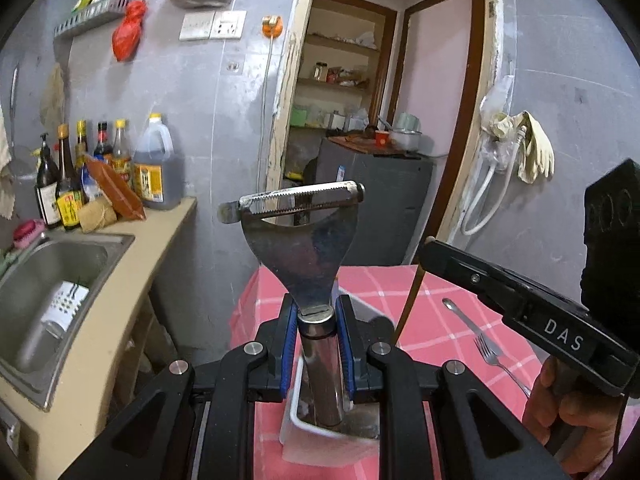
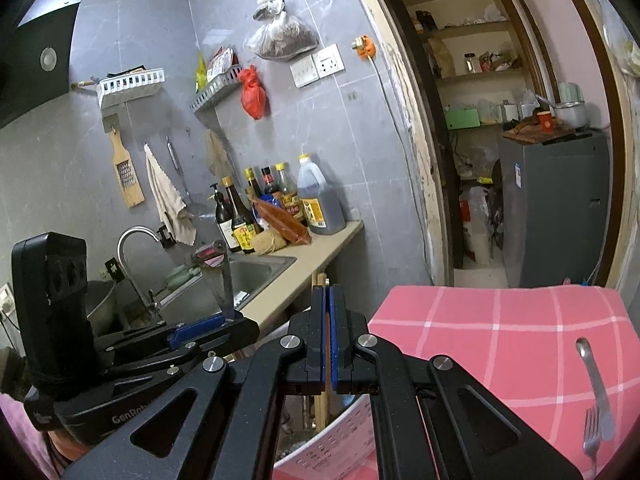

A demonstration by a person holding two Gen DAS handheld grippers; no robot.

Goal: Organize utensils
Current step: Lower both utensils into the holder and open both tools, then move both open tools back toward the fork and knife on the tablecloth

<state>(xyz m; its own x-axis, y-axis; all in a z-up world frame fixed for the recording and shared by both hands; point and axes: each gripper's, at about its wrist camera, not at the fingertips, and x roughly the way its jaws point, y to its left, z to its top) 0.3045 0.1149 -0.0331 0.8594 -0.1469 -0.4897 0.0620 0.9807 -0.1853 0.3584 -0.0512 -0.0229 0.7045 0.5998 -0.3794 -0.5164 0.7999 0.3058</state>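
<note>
My left gripper (image 1: 316, 320) is shut on the round handle of a metal peeler (image 1: 304, 248), whose toothed blade points up and away. Just under it stands a white utensil holder (image 1: 296, 412) on the pink checked tablecloth (image 1: 400, 280). My right gripper (image 2: 329, 300) is shut on wooden chopsticks (image 2: 320, 404), which hang down into the white perforated holder (image 2: 344, 452). In the left wrist view the right gripper (image 1: 430, 248) comes in from the right with the chopsticks (image 1: 408, 304) below it. A fork (image 2: 591, 436) and a second metal utensil (image 2: 596, 380) lie on the cloth.
A steel sink (image 1: 52, 280) and a beige counter with sauce bottles (image 1: 100, 168) are on the left. Behind the table an open doorway shows a grey fridge (image 2: 556, 208) and shelves. A person's hand (image 1: 572, 412) holds the right gripper's handle.
</note>
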